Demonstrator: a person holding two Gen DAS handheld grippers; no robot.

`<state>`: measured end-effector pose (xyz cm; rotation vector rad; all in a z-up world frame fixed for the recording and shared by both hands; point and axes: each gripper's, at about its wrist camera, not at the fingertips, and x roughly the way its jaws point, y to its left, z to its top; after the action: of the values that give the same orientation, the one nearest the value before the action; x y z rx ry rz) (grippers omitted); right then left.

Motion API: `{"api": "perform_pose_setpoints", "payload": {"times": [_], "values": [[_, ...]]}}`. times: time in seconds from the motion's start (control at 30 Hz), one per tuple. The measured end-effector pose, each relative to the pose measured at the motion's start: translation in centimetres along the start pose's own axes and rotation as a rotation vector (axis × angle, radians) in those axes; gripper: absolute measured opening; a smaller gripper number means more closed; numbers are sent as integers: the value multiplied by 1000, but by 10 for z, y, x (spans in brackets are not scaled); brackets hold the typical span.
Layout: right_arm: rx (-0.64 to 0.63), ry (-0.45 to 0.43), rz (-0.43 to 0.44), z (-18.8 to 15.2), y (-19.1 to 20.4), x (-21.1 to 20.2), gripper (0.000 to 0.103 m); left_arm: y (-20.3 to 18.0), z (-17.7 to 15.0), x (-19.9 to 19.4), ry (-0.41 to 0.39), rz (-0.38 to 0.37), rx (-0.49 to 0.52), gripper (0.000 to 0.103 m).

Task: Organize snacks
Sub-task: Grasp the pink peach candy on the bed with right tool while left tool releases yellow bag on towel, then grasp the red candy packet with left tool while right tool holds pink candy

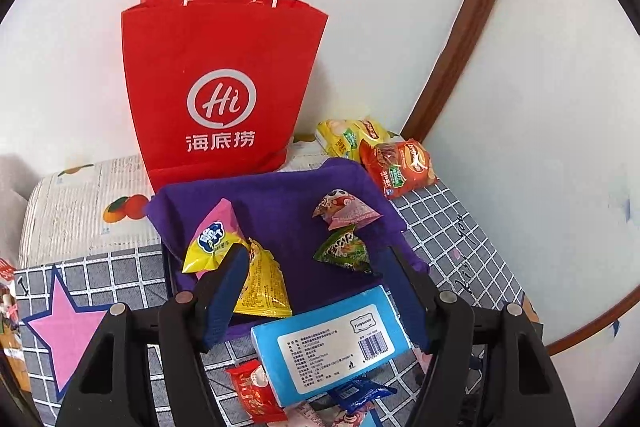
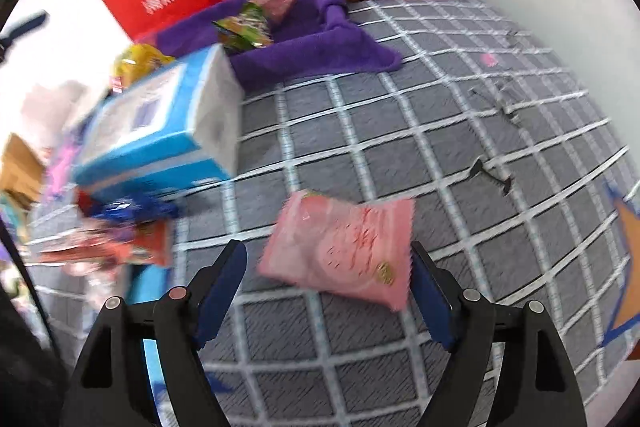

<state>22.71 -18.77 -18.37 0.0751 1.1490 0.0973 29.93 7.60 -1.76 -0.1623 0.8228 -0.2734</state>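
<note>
- Looking down on a grey checked cover with snacks scattered all over it.
- Got the left claw spread and pinching nothing, hanging over the near edge of a purple cloth-lined tray.
- Counting four packets already in that tray: a pink-and-yellow one and a yellow one tucked right behind the claw's left-hand finger, plus a pink triangular one and a green triangular one touching each other over on the right.
- Also got a blue box with a barcode label, lying tilted just in front of the tray and below the left claw.
- Spotting a red wrapped sweet and a dark blue wrapper right by the box's near end.
- Behind the tray, seeing a red paper bag standing upright against the white wall, white handles up.
- Off to the right of the bag, seeing a yellow chip bag with an orange chip bag overlapping it, just beside the tray's far right corner.
- Got the right claw spread as well, with a pink packet on the cover between its fingers.
- Clear gap on the packet's left, so not squeezed; can't tell if its right edge touches the pad.
- Can't make out much on the left of the right wrist view, way too blurry.
</note>
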Motion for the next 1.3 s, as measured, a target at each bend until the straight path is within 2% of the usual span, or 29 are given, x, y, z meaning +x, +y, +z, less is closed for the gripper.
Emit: {"api": "perform_pose_setpoints", "payload": {"times": [0.1,0.23,0.4,0.5,0.63,0.83,0.97,1.13,1.3], "values": [[6,-34,-69,0,4,5,80,0,1,-2,-7,5,1,67],[-56,-92,-132,-6,9,8,79,0,1,-1,-7,11,-1,68],[-45,-181,-138,-19,0,3,71,-4,0,1,-2,21,9,68],[-48,-192,-125,-22,-5,1,65,-7,-2,0,-7,31,17,68],[-25,-195,-78,-19,-13,3,64,-12,-4,1,-12,47,22,68],[-36,-188,-81,-14,-6,7,65,-17,-8,6,0,86,43,68],[-43,-185,-74,-14,-5,8,68,-10,-27,8,45,103,45,68],[-45,-185,-72,-13,-4,9,69,11,-61,5,84,158,31,68],[-46,-185,-71,-13,-4,9,68,37,-93,8,124,130,-47,68]]}}
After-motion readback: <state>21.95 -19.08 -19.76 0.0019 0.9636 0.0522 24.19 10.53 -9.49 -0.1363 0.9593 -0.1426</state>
